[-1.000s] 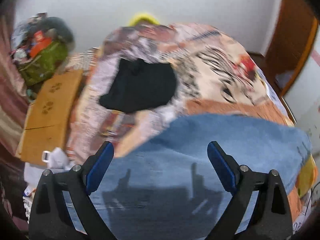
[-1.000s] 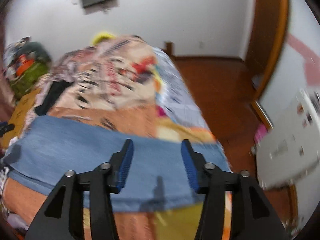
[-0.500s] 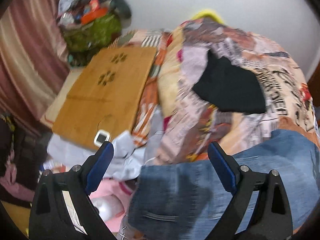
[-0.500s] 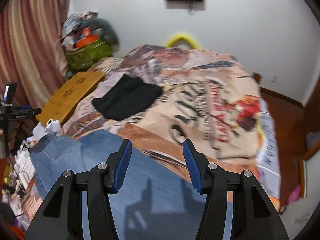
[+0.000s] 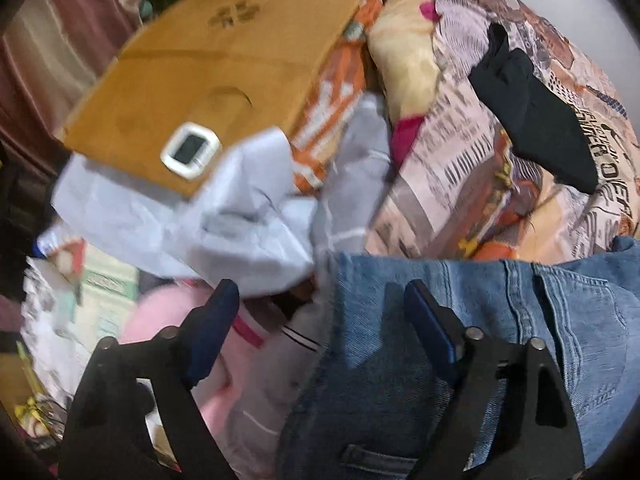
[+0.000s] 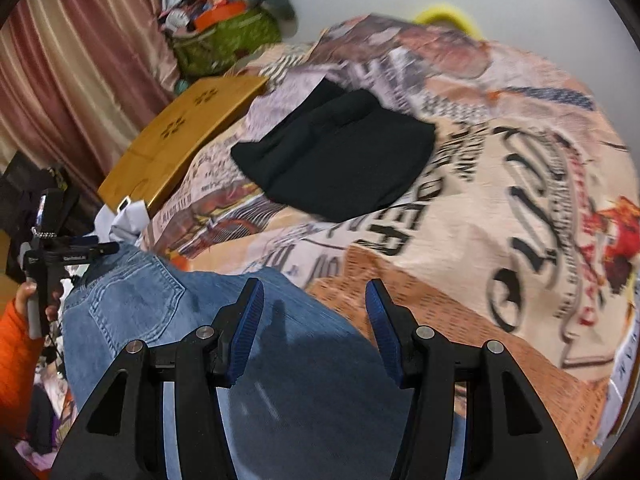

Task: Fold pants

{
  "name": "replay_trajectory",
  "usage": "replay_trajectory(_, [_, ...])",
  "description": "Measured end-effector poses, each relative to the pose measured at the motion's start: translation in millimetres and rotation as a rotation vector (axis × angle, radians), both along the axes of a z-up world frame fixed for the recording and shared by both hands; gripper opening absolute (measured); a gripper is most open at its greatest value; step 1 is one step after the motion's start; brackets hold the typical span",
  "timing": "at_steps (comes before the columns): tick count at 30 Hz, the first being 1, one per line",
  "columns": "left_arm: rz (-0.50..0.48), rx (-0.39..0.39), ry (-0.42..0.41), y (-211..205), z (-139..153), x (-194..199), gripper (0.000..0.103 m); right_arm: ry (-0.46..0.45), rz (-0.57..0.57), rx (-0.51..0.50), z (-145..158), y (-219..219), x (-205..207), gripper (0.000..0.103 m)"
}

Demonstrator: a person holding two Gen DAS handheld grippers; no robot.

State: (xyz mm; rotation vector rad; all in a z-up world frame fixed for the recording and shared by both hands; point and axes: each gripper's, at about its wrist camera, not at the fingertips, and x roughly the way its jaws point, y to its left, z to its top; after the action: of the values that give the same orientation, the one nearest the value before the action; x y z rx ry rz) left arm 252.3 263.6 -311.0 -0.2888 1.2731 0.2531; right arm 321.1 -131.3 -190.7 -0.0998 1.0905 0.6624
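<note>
**Both tongs over the jeans on the bed**

The jeans (image 5: 460, 320) lie spread flat across the near part of the bed, on the printed quilt (image 6: 480, 208), and they serve as the landmark here. Their waist end, with a stitched back pocket (image 6: 132, 300) facing up, reaches the bed's edge; the legs run away from that edge along the quilt.

The left tongs (image 5: 320, 300) hang over the waist corner of the jeans, pointing steeply down. Their jaws have just been closing a little but are released: one blue pad (image 5: 428, 320) sits above the denim, the other out past the jeans' edge over a pink cloth (image 5: 176, 312), and nothing is pinched between them.

The right tongs (image 6: 314, 320) hover above the legs of the jeans, farther from the pocket. Their jaws stand partly apart and released, with bare denim showing in the gap and no fold caught.

Beyond the jeans on the quilt lies a black garment (image 6: 340, 160), well apart from them. Past the waist end, off the bed's side, a wooden board (image 5: 224, 64) carries a small white-rimmed device (image 5: 190, 150), with crumpled pale cloth (image 5: 224, 224) between board and jeans. Beside the waist end in the right wrist view, a hand (image 6: 40, 300) in an orange sleeve (image 6: 16, 360) grips the left handle.
</note>
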Motion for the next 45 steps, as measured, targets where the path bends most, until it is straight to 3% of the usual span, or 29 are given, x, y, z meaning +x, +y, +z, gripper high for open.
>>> replay_trajectory(4, [-0.019, -0.005, -0.001, -10.3, -4.2, -2.2, 0.069, 0.078, 0.036, -0.005, -19.8, 15.0, 9.7, 0.049])
replay_trajectory(6, [-0.021, -0.039, -0.015, -12.1, -3.1, -5.1, 0.053, 0.106, 0.051, -0.004, -26.9, 20.7, 11.8, 0.047])
replay_trajectory(9, [-0.015, -0.129, -0.017, -12.2, -5.2, -8.5, 0.026, 0.130, 0.094, -0.026, -36.1, 32.5, 11.1, 0.037])
replay_trajectory(11, [-0.014, -0.126, -0.013, -15.6, -4.7, -11.9, 0.017, 0.127, 0.111, -0.044, -39.8, 37.3, 8.6, 0.028])
replay_trajectory(12, [-0.019, -0.114, -0.012, -18.7, -3.8, -14.3, 0.009, 0.115, 0.109, -0.047, -40.6, 38.8, 7.5, 0.026])
replay_trajectory(14, [-0.021, -0.066, -0.013, -24.7, 0.5, -20.0, 0.005, 0.090, 0.110, -0.061, -41.1, 41.6, 3.9, 0.012])
replay_trajectory(16, [-0.024, 0.035, -0.026, -31.0, 8.5, -24.9, 0.004, 0.043, 0.129, -0.064, -37.6, 44.5, -0.5, 0.007])
replay_trajectory(17, [-0.027, 0.108, -0.039, -35.3, 16.2, -27.8, 0.004, 0.011, 0.128, -0.067, -34.3, 45.4, -2.6, 0.005])
replay_trajectory(22, [-0.008, 0.250, -0.098, -36.8, 45.3, -32.0, 0.004, -0.138, 0.134, -0.085, -17.6, 51.8, -7.8, 0.004])
replay_trajectory(26, [0.019, 0.254, -0.104, -29.3, 45.0, -34.1, 0.009, -0.136, 0.094, -0.101, -13.0, 53.6, 1.0, 0.003])
replay_trajectory(29, [0.040, 0.226, -0.046, -25.6, 28.6, -36.4, 0.015, -0.105, 0.067, -0.089, -5.6, 46.3, 2.3, 0.004])
replay_trajectory(31, [0.055, 0.213, -0.039, -25.3, 28.8, -44.9, 0.028, -0.080, 0.067, -0.073, 0.8, 37.2, -1.3, 0.008])
replay_trajectory(33, [0.055, 0.202, -0.051, -26.3, 36.7, -55.4, 0.064, -0.101, 0.069, -0.084, 8.8, 28.7, -11.5, 0.020])
replay_trajectory(35, [0.059, 0.186, -0.075, -29.4, 44.7, -65.4, 0.083, -0.143, 0.075, -0.095, 17.3, 20.8, -25.4, 0.041])
replay_trajectory(36, [0.059, 0.170, -0.086, -30.6, 49.9, -71.4, 0.091, -0.159, 0.078, -0.096, 20.8, 17.7, -31.8, 0.044])
replay_trajectory(38, [0.063, 0.126, -0.083, -32.8, 55.1, -80.2, 0.097, -0.172, 0.089, -0.091, 25.7, 11.7, -44.4, 0.048])
replay_trajectory(45, [0.173, -0.068, -0.074, -31.7, 47.4, -110.9, 0.097, -0.171, 0.114, -0.078, 22.9, -4.4, -90.9, 0.048])
